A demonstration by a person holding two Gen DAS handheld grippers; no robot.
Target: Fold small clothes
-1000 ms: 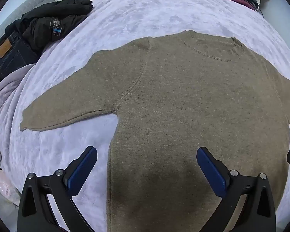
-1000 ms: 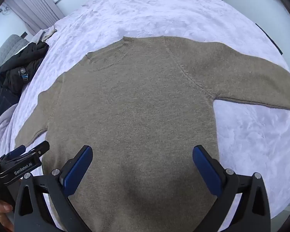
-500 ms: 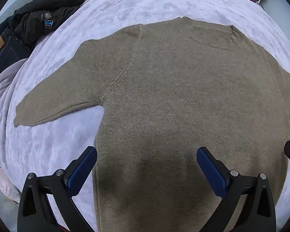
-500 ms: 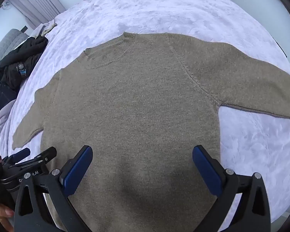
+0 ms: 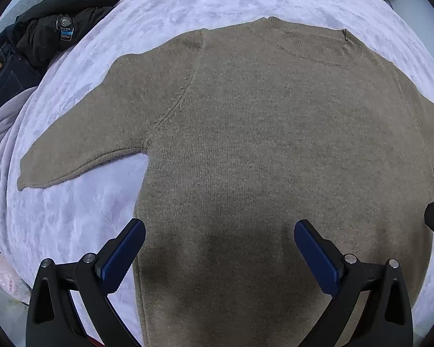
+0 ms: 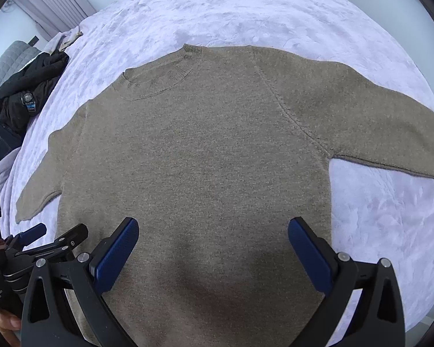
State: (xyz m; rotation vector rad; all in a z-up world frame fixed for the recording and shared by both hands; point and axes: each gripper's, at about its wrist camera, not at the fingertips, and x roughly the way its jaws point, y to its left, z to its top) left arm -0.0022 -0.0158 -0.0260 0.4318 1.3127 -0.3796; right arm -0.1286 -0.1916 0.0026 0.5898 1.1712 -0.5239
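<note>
Lavender plush bedding (image 5: 72, 211) covers the bed, and a taupe knit sweater (image 5: 275, 150) lies flat on it, front up, both sleeves spread and collar at the far side. Left of the sweater, at the bed's edge, sits a heap of black clothing (image 5: 60, 23) with dark jeans (image 5: 5, 78) beside it. The left wrist view shows the sweater's left sleeve to its cuff (image 5: 23, 179); the other sleeve runs out of frame. The left gripper (image 5: 220, 248) hovers over the lower body of the sweater, jaws spread wide and holding nothing. The right wrist view shows the opposite sleeve (image 6: 376, 133) at length, plus grey curtains (image 6: 55, 5) beyond the bed. The right gripper (image 6: 214, 245) also hangs over the sweater's lower half, jaws wide apart and empty. Only this view catches the left gripper from outside, low at the sweater's left edge.
</note>
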